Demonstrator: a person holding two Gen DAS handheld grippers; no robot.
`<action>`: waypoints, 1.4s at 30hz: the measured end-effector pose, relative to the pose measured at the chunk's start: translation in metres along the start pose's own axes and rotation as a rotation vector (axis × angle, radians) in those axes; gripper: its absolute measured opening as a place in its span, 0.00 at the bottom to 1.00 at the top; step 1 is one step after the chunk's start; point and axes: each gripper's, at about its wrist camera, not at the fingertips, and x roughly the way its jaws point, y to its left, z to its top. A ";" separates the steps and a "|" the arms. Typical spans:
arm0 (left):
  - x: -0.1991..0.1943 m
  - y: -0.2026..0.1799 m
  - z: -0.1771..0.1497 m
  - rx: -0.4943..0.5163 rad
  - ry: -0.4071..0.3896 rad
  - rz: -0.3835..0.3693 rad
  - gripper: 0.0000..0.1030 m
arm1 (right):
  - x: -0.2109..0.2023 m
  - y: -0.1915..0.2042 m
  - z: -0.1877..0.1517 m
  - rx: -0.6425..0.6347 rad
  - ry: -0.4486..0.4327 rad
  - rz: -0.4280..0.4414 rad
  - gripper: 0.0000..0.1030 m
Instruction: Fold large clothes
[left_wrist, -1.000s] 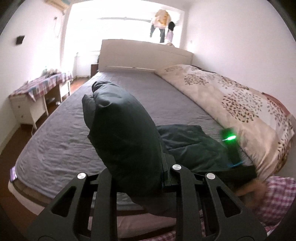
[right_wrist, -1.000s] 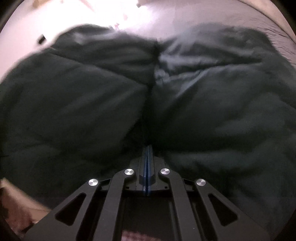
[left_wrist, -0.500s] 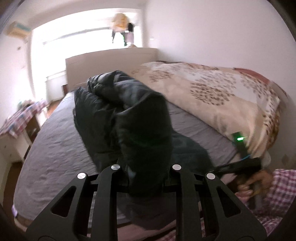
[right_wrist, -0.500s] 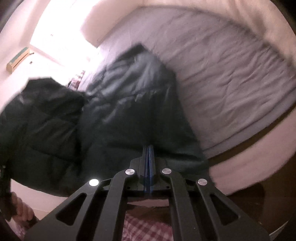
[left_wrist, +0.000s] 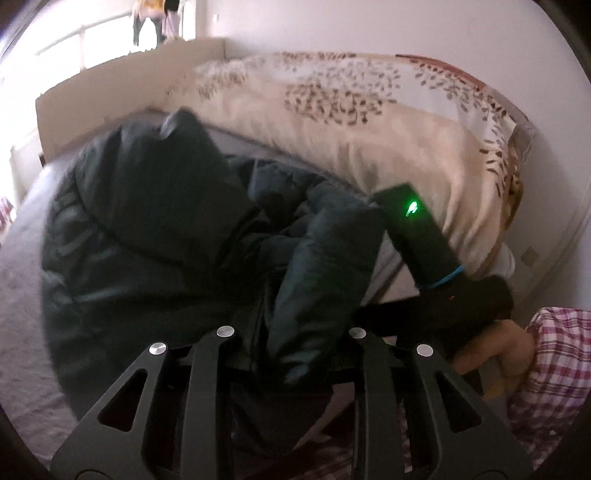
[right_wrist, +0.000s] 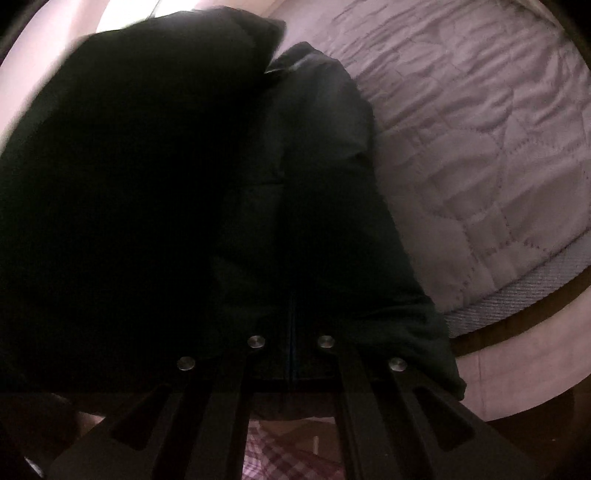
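A dark green padded jacket (left_wrist: 155, 221) lies bunched on the grey bed sheet (left_wrist: 22, 266), one thick part folded over toward the right. In the left wrist view my left gripper (left_wrist: 291, 332) has a fold of the jacket filling the gap between its fingers, and the jaws are opening slightly. Close on its right a hand (left_wrist: 495, 347) holds the other gripper's black housing with a green light (left_wrist: 413, 221). In the right wrist view my right gripper (right_wrist: 290, 332) is shut on the jacket's (right_wrist: 147, 184) edge, its fingertips buried in dark cloth.
A cream duvet with brown leaf print (left_wrist: 369, 129) runs along the bed's far side by the wall. The white headboard (left_wrist: 110, 85) stands under a bright window. Bare quilted sheet (right_wrist: 480, 147) and the mattress edge (right_wrist: 517, 295) lie right of the jacket. A plaid sleeve (left_wrist: 561, 350) is near.
The left gripper swung right and downward with its raised part of the jacket, ending close beside the right gripper. In the right wrist view that dark cloth now covers the left side.
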 end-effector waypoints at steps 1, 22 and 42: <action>0.005 -0.001 -0.001 0.000 0.009 -0.005 0.24 | -0.001 -0.004 -0.001 0.014 0.002 0.014 0.00; 0.006 0.000 -0.011 -0.152 0.082 -0.272 0.63 | -0.142 -0.018 -0.039 0.060 -0.223 -0.130 0.01; 0.027 -0.027 -0.037 -0.038 0.094 -0.257 0.61 | -0.022 0.110 0.064 -0.269 0.074 -0.308 0.00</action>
